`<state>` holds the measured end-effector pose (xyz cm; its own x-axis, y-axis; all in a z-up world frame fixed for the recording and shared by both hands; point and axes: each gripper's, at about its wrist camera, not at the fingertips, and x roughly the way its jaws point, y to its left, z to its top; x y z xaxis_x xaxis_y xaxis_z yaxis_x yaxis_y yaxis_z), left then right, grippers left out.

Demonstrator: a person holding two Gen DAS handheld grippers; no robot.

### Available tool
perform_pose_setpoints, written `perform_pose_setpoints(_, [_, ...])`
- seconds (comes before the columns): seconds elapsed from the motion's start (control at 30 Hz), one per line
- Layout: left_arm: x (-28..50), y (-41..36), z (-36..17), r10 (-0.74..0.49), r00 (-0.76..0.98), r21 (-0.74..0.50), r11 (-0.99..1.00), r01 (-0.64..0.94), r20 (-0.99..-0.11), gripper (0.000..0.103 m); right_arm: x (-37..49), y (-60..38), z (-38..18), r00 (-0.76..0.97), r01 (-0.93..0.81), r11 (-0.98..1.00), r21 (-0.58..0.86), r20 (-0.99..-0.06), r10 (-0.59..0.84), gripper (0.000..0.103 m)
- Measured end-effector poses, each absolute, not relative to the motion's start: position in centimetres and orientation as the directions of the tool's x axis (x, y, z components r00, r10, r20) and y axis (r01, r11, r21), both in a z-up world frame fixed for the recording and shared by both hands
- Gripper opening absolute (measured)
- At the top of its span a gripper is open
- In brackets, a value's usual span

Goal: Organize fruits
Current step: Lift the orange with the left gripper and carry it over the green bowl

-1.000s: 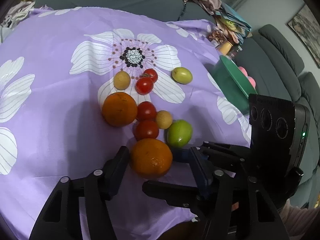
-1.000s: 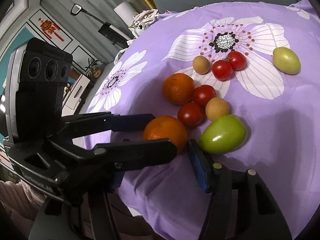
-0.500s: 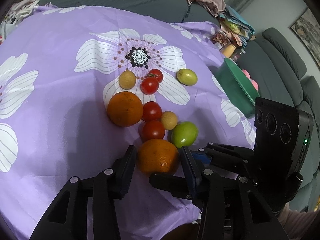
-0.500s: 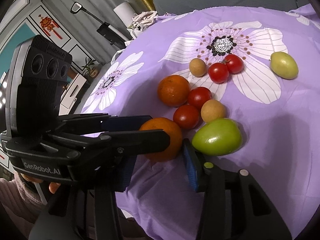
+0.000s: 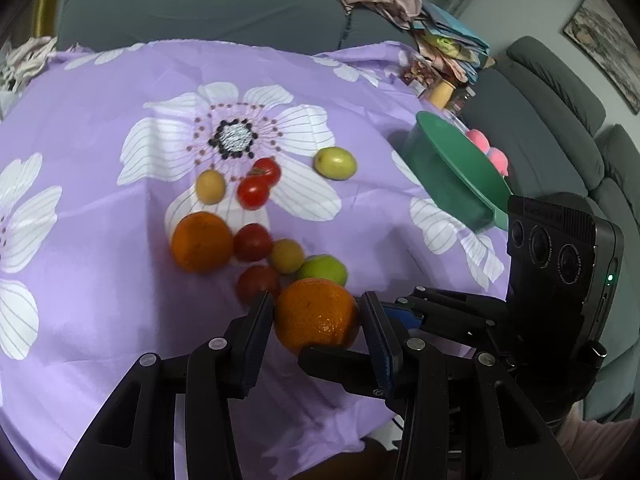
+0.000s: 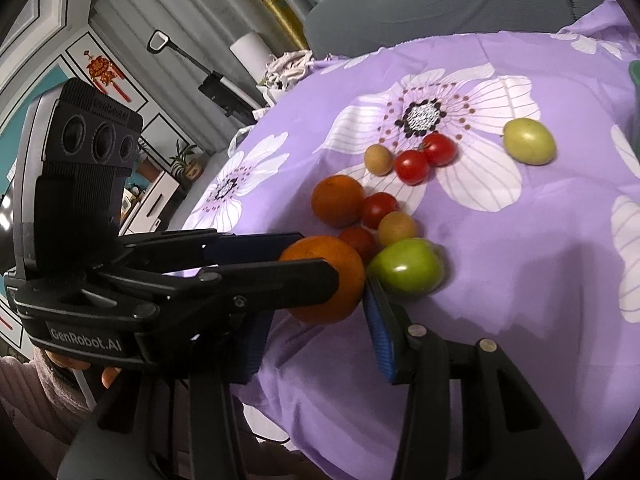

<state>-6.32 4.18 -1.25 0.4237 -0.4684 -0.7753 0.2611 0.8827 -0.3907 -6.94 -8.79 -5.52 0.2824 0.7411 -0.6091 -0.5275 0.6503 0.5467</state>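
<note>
An orange (image 5: pixel 316 316) sits between the pads of my left gripper (image 5: pixel 316 312), which is shut on it. My right gripper (image 6: pixel 316 304) comes in from the other side and is shut on the same orange (image 6: pixel 324 280), with its blue pad (image 6: pixel 378 328) against the fruit. The left gripper's fingers (image 6: pixel 280 276) cross in front of the orange in the right wrist view. Behind it on the purple flowered cloth (image 5: pixel 100 260) lie a second orange (image 5: pixel 202 242), a green fruit (image 5: pixel 324 270), several red tomatoes (image 5: pixel 253 242) and small tan fruits (image 5: pixel 286 256).
A green bowl (image 5: pixel 452 176) with pink things behind it stands at the cloth's right edge. A yellow-green fruit (image 5: pixel 335 163) lies alone near the big flower print. A grey sofa (image 5: pixel 200 8) with piled clothes runs behind the table. The cloth's front edge is close below the grippers.
Both grippers have shut from open onto the near orange. It has since come up and away from the red tomato and now overlaps the green fruit in the left wrist view.
</note>
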Motion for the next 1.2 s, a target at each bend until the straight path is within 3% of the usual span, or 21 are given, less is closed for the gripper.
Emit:
perform_pose_setpoints(0.53, [-3.7, -2.1, 2.2, -0.473, 0.461, -0.302, 0.867, 0.397, -0.751, 0.045, -6.6, -14.6, -3.3, 0.432, -0.497, 0.678, 0.542, -0.523, 0.734, 0.045])
perform_pose_setpoints(1.2, [3.6, -15.0, 7.4, -0.622, 0.448, -0.255, 0.725, 0.640, -0.642, 0.045, -2.5, -27.1, 2.3, 0.745, -0.340, 0.820, 0.460, -0.400, 0.534, 0.045])
